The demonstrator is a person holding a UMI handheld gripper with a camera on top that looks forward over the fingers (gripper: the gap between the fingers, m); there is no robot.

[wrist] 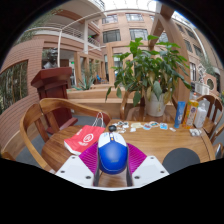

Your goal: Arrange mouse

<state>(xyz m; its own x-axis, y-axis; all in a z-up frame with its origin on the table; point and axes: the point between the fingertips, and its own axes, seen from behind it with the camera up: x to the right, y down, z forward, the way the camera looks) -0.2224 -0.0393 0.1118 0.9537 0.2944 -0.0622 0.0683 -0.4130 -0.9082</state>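
A blue and white mouse point(113, 154) sits between my gripper's point(113, 168) two fingers, its white front end pointing ahead over the wooden table point(155, 146). Both fingers press against its sides, and the magenta pads point(92, 160) flare out on either side. The gripper is shut on the mouse. Its underside is hidden, so I cannot tell whether it touches the table.
A red packet point(84, 138) lies just ahead to the left. Several small items point(140, 126) are scattered further along the table, before a potted plant point(150, 75) and a blue bottle point(180, 113). A wooden chair point(45, 118) stands to the left, a dark round seat point(181, 158) to the right.
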